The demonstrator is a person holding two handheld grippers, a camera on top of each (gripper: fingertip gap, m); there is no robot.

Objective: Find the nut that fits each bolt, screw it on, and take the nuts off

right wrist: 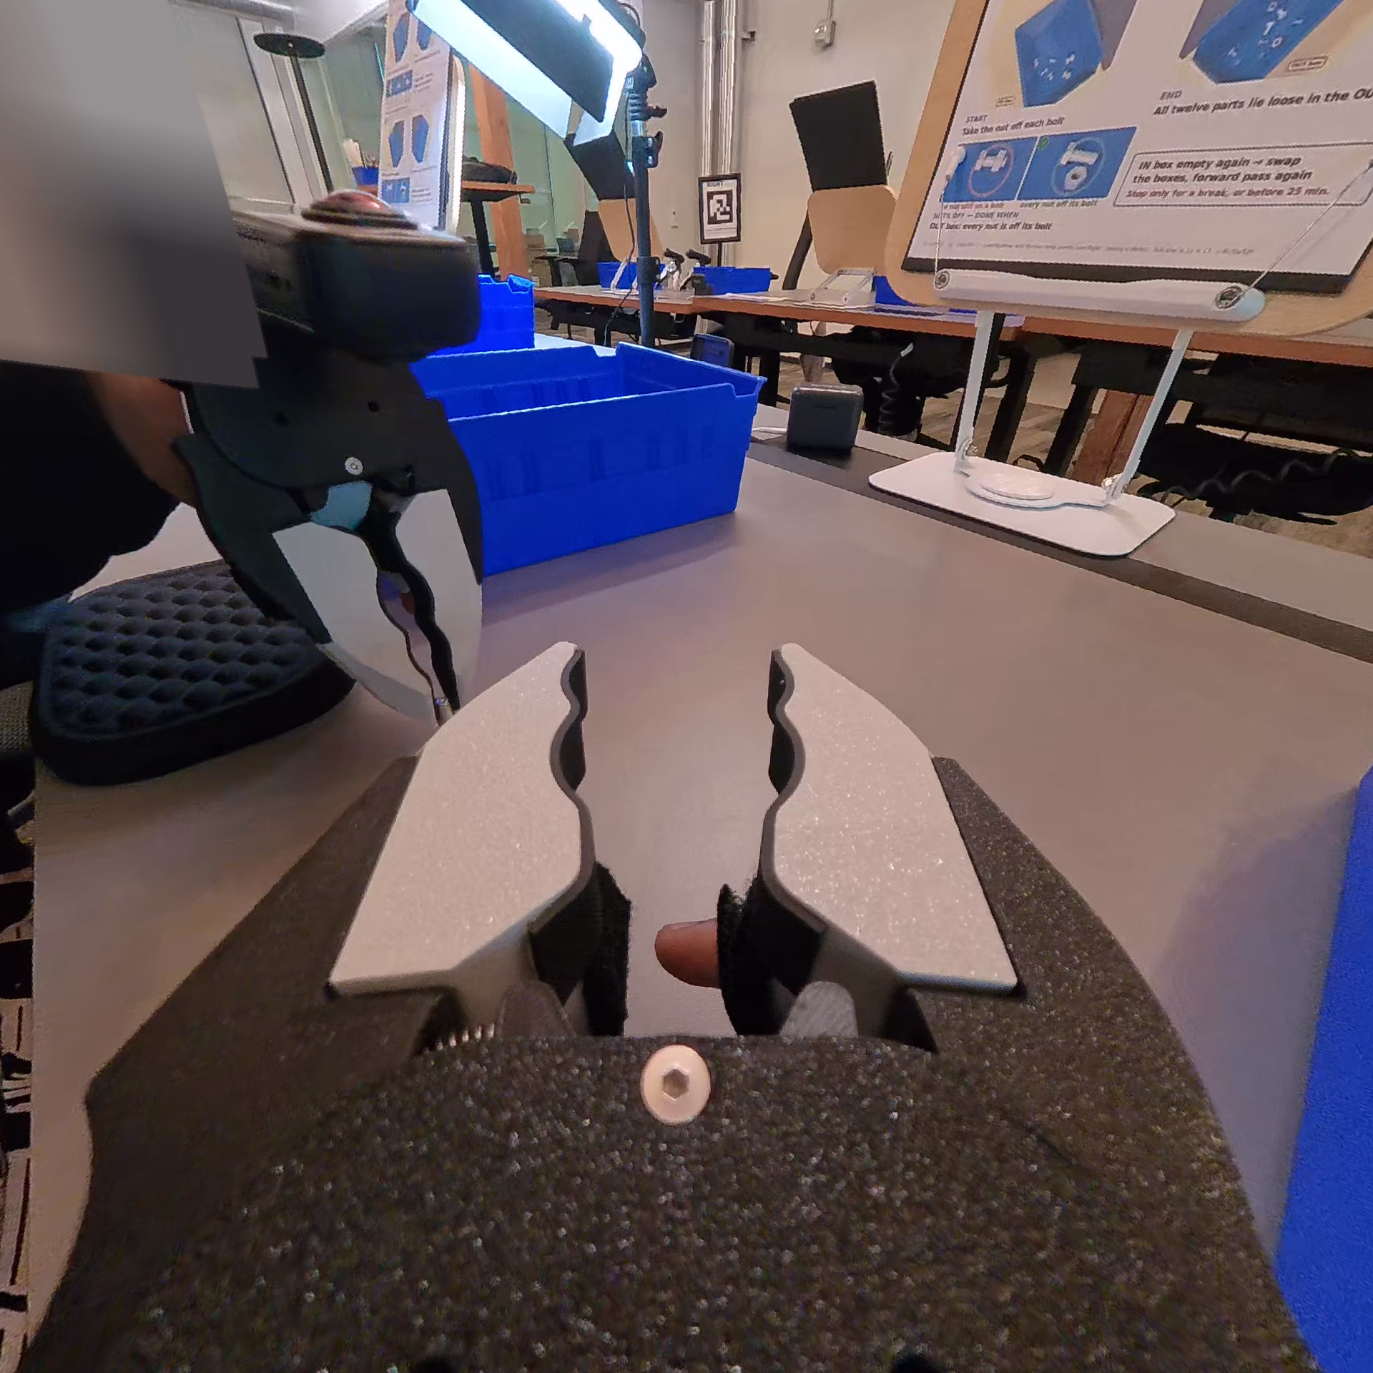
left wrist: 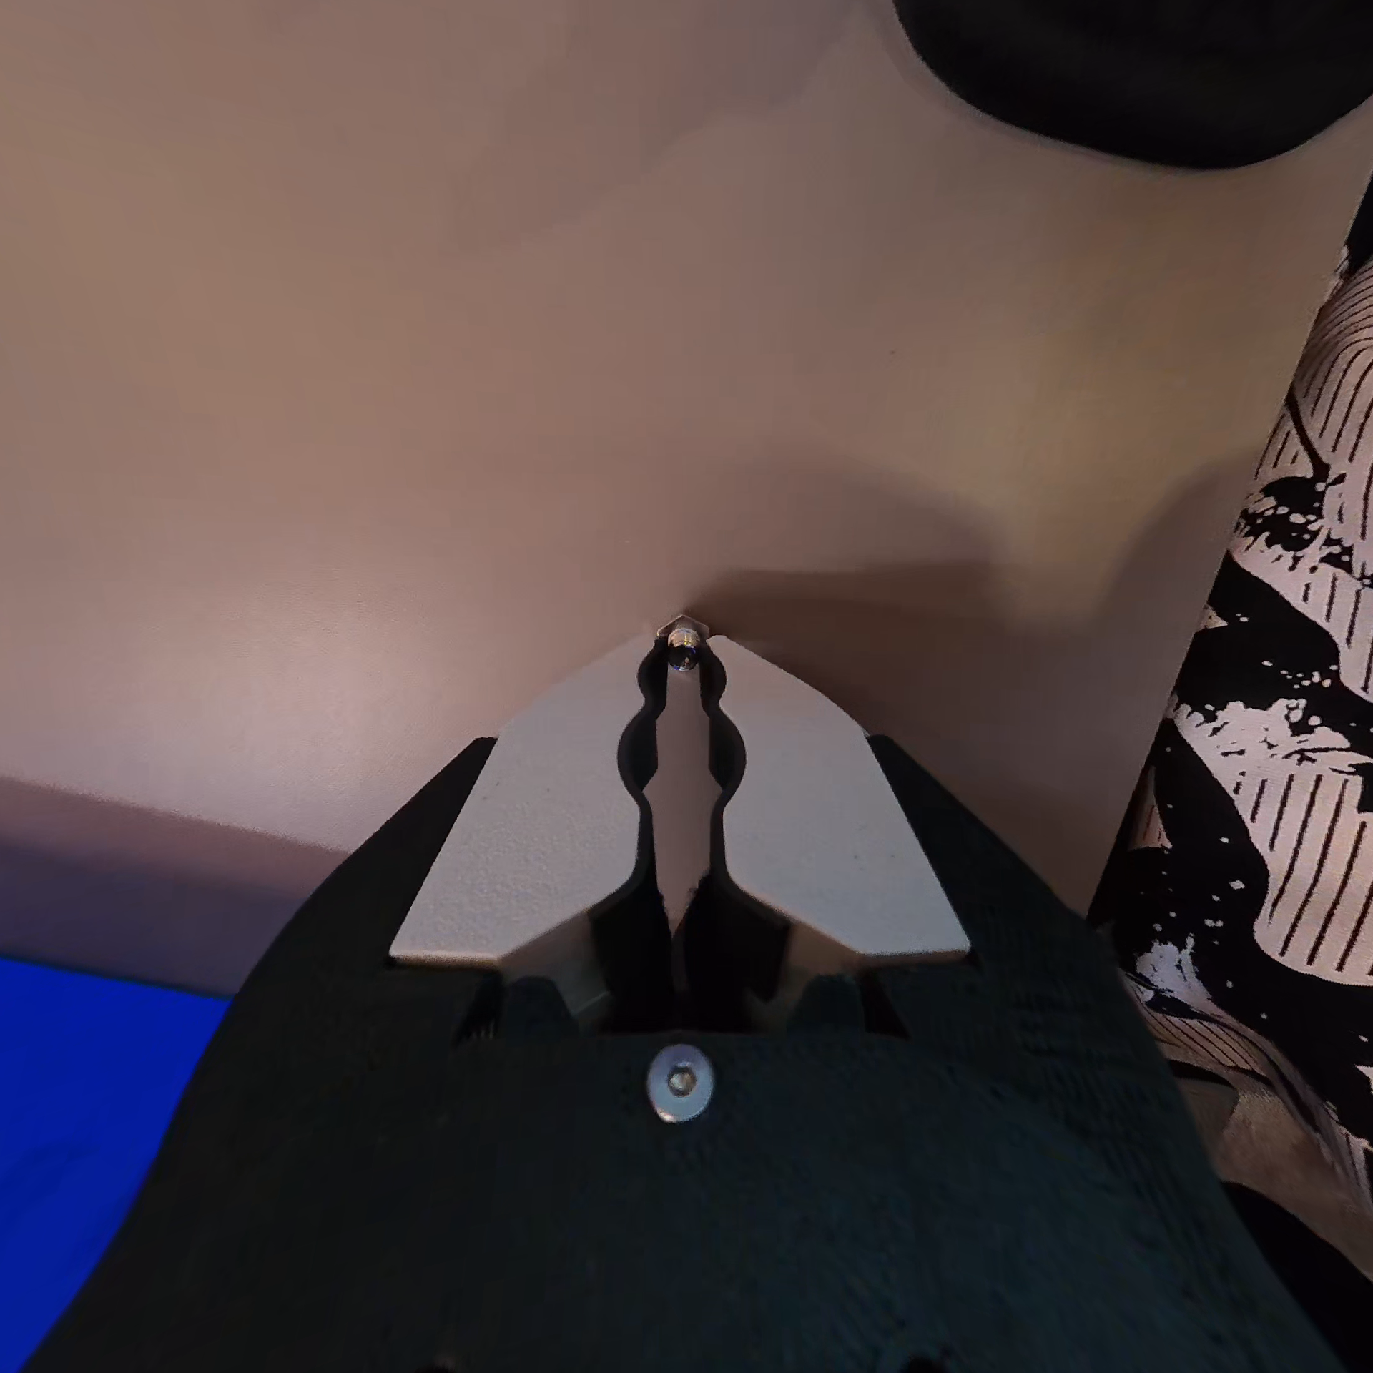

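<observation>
A: Two hand-held grippers are seen over the grey table (right wrist: 966, 669). The left hand-held gripper (left wrist: 683, 648) is pitched steeply downward, tips nearly on the table surface, and its fingers are drawn together on a small shiny bolt (left wrist: 683, 645) pinched right at the very tips.

B: Confirmed from the right wrist view, where the left hand-held gripper (right wrist: 443, 702) is shown tilted down and toward the right one, its tips just beside the right tool's left finger. The metal part is only glimpsed there as a glint at the tips. Whether a nut is threaded on it cannot be told.

A: The right hand-held gripper (right wrist: 676, 661) is held low and nearly level, pointed across the table, with its fingers (right wrist: 490, 810) spread well apart and nothing between them. A fingertip (right wrist: 687, 953) of the person is seen behind the finger bases.

B: A dark padded cushion (right wrist: 171, 669) is lying on the table at the left, under the left tool. A blue bin (right wrist: 609, 461) is set farther back, well apart from both tools, and an instruction board on a white stand (right wrist: 1040, 505) is placed at the far right.

A: Patterned black-and-white fabric (left wrist: 1278, 669) is caught along the right edge of the left wrist view.
</observation>
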